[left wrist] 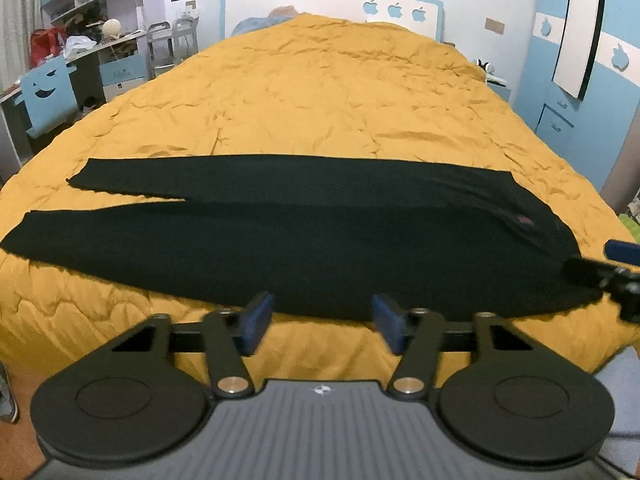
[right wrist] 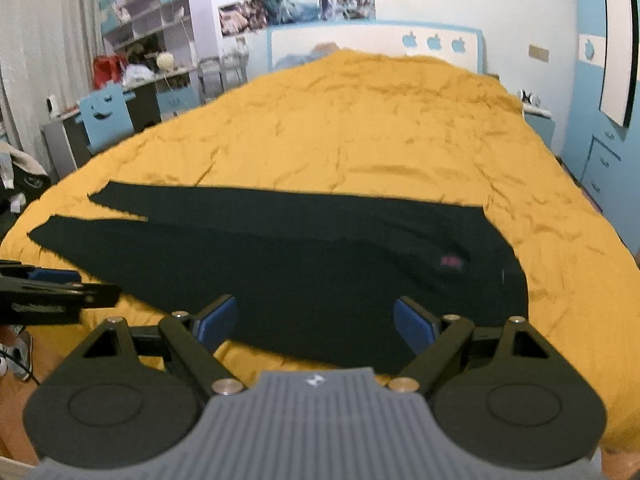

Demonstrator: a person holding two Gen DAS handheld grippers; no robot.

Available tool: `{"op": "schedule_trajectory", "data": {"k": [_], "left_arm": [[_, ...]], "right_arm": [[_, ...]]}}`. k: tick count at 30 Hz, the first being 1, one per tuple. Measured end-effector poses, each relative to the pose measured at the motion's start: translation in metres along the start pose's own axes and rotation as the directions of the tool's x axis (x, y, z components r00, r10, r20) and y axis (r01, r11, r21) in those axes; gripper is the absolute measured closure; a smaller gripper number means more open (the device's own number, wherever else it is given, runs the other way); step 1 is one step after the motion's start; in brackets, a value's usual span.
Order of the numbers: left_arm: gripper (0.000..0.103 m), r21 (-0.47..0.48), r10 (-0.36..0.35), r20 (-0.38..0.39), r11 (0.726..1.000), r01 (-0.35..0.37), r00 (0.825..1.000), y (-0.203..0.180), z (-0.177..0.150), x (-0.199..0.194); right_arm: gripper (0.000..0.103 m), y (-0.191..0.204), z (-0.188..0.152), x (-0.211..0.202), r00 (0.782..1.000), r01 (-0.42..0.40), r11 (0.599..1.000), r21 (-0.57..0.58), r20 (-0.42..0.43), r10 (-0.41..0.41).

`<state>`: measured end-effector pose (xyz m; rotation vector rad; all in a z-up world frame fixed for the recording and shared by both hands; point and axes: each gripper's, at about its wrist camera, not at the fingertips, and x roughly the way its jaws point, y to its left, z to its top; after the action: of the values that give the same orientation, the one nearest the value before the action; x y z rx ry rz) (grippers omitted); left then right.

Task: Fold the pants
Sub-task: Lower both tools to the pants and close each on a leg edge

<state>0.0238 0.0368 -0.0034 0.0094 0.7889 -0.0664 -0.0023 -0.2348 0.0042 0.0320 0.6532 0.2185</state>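
Observation:
Black pants [left wrist: 304,232] lie flat across the near part of the yellow bedspread [left wrist: 320,92], legs pointing left and waist at the right with a small pink label [left wrist: 525,221]. My left gripper [left wrist: 322,322] hovers at the pants' near edge, jaws apart with nothing between them. In the right wrist view the same pants [right wrist: 300,264] fill the middle. My right gripper [right wrist: 316,322] stands open over their near edge, close to the waist end, and holds nothing. Each gripper shows at the edge of the other's view: the right gripper's fingers [left wrist: 612,268] and the left gripper's fingers [right wrist: 60,292].
The bed's near edge drops to an orange floor [left wrist: 20,440] with a shoe at the left. A desk [left wrist: 92,60] with clutter and shelves stands at the left, blue cabinets [left wrist: 560,116] at the right. A white-and-blue headboard [left wrist: 332,12] closes the far end.

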Motion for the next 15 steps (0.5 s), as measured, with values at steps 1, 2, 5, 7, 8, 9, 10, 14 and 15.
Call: {"op": "schedule_trajectory", "data": {"k": [1,2,5,7,8,9,10,14,15], "left_arm": [[0.05,0.007,-0.002,0.015,1.0,0.002,1.0,0.007,0.001,0.003],[0.051,0.017,-0.002,0.026,1.0,0.002,1.0,0.014,0.003,0.005],[0.054,0.085,0.026,0.057,0.996,-0.03,0.998,0.035,0.003,0.013],[0.054,0.153,0.05,0.06,0.986,-0.059,0.997,0.051,0.003,0.021],[0.054,0.184,0.061,0.073,0.98,-0.074,0.995,0.058,0.002,0.025],[0.054,0.215,0.075,0.093,0.972,-0.094,0.993,0.064,0.0,0.028],[0.054,0.245,0.095,0.111,0.962,-0.12,0.989,0.072,-0.001,0.031],[0.057,0.269,0.185,0.089,0.942,-0.202,0.979,0.121,0.003,0.05],[0.057,0.289,0.211,0.074,0.931,-0.223,0.975,0.132,0.003,0.055]], "right_arm": [[0.021,-0.008,0.001,0.004,1.0,0.004,1.0,-0.006,0.008,-0.004],[0.021,-0.015,0.003,0.009,1.0,0.008,1.0,-0.015,0.015,-0.007],[0.021,-0.035,0.004,0.022,1.0,0.024,0.997,-0.072,0.014,-0.023],[0.021,-0.049,0.002,0.032,0.999,0.034,0.992,-0.12,-0.002,-0.035],[0.021,-0.056,0.001,0.037,0.999,0.029,0.99,-0.138,-0.018,-0.032],[0.022,-0.066,-0.001,0.04,0.999,0.023,0.99,-0.142,-0.042,-0.029],[0.023,-0.076,-0.001,0.045,0.997,0.01,0.992,-0.13,-0.075,-0.02],[0.039,-0.118,0.001,0.059,0.984,-0.043,0.999,-0.029,-0.177,0.037],[0.041,-0.121,-0.001,0.061,0.982,-0.047,0.998,-0.029,-0.187,0.04]]}}
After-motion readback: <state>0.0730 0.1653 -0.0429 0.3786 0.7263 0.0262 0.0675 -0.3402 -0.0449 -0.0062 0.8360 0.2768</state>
